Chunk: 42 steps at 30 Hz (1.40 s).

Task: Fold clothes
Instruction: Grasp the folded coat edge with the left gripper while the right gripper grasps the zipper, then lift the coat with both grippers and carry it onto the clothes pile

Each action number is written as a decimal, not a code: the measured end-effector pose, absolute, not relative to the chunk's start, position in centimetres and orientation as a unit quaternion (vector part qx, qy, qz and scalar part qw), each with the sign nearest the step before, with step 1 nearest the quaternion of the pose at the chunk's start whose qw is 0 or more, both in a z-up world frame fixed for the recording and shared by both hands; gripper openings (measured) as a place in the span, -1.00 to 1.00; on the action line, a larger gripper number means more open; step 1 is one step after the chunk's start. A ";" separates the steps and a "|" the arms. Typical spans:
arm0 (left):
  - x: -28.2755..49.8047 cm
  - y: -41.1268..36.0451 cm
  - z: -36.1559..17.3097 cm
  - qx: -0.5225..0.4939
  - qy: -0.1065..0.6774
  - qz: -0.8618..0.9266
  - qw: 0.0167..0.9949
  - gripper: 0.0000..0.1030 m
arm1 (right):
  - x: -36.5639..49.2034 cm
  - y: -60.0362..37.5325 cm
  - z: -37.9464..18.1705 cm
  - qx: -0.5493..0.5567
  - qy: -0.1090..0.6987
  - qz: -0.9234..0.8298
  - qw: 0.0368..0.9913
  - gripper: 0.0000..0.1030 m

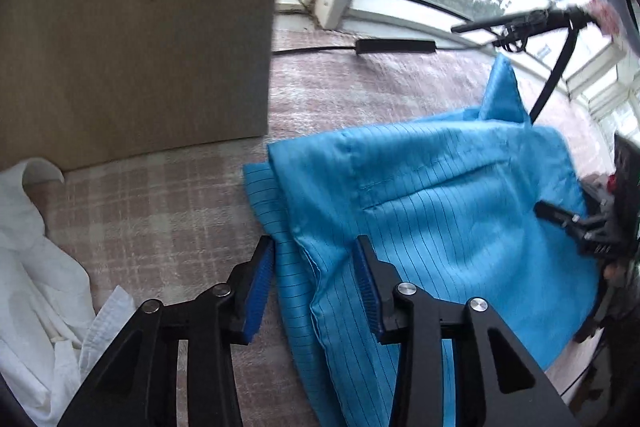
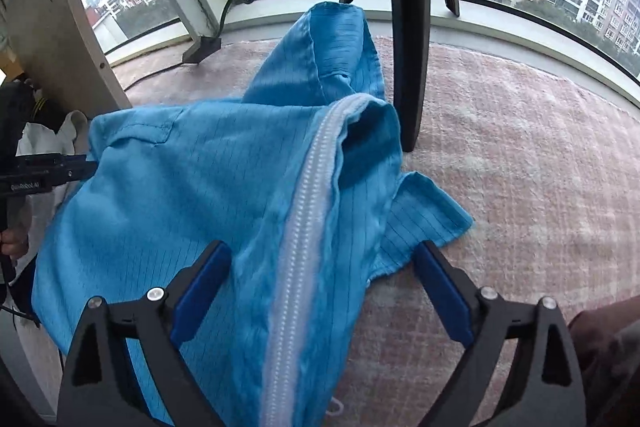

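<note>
A blue pinstriped garment with a white zipper lies crumpled on the pink checked cloth. My left gripper is open, its blue pads on either side of the garment's left hem edge. My right gripper is open wide over the zipper side of the same garment. The right gripper also shows at the garment's far right edge in the left wrist view. The left gripper shows at the garment's left edge in the right wrist view.
White clothes lie piled at the left. A brown board stands behind them. A black stand leg rises behind the garment. A cable and black adapter lie by the window sill.
</note>
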<state>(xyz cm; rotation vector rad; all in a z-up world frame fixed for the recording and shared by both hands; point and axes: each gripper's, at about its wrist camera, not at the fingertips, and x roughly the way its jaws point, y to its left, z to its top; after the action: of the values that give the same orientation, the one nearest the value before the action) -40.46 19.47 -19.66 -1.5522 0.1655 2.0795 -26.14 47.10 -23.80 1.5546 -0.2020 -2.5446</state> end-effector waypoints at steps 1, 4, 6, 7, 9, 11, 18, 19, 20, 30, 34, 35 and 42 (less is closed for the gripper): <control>-40.2 19.5 -19.5 -0.574 0.067 0.769 0.271 -0.29 | -26.3 47.0 -23.9 0.517 -0.069 -0.849 0.086 0.80; -40.1 20.0 -19.7 -0.582 0.057 0.757 0.293 -0.52 | -26.4 47.1 -23.7 0.511 -0.077 -0.848 0.117 0.56; -40.1 20.2 -19.8 -0.577 0.063 0.759 0.294 -0.60 | -26.5 47.2 -23.7 0.507 -0.082 -0.847 0.134 0.17; -40.0 20.2 -19.8 -0.574 0.067 0.762 0.293 -0.64 | -26.5 47.3 -23.7 0.505 -0.085 -0.848 0.136 0.15; -40.1 20.2 -19.9 -0.572 0.063 0.763 0.294 -0.71 | -26.4 47.4 -23.8 0.502 -0.091 -0.848 0.140 0.15; -40.2 20.2 -20.0 -0.570 0.055 0.766 0.292 -0.77 | -26.4 47.5 -23.9 0.499 -0.097 -0.849 0.145 -0.01; -40.2 19.1 -20.4 -0.563 -0.004 0.773 0.291 -0.91 | -26.6 47.8 -24.8 0.490 -0.176 -0.838 0.165 -0.69; -40.2 18.8 -20.5 -0.563 -0.016 0.774 0.290 -0.92 | -26.5 48.1 -24.9 0.487 -0.191 -0.836 0.166 -0.71; -40.2 18.5 -20.5 -0.562 -0.028 0.774 0.290 -0.93 | -26.3 48.3 -24.8 0.481 -0.203 -0.836 0.167 -0.72; -36.2 16.2 -13.3 -0.486 -0.016 0.815 0.316 -0.93 | -22.3 46.7 -19.4 0.411 -0.185 -0.875 0.175 -0.75; -33.5 15.4 -10.1 -0.459 -0.011 0.827 0.323 -0.93 | -19.0 46.0 -16.3 0.371 -0.186 -0.893 0.176 -0.75; -32.8 15.2 -9.2 -0.452 -0.010 0.830 0.326 -0.93 | -17.9 45.8 -15.4 0.361 -0.189 -0.896 0.175 -0.75; -25.6 14.4 -2.2 -0.405 -0.002 0.834 0.376 -0.93 | -8.8 45.3 -8.8 0.306 -0.185 -0.921 0.156 -0.75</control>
<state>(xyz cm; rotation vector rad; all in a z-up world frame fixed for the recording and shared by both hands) -25.64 14.44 -2.15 -1.0357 -0.0056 2.1334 -8.82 45.31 -8.80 0.8766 -0.5287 -2.6375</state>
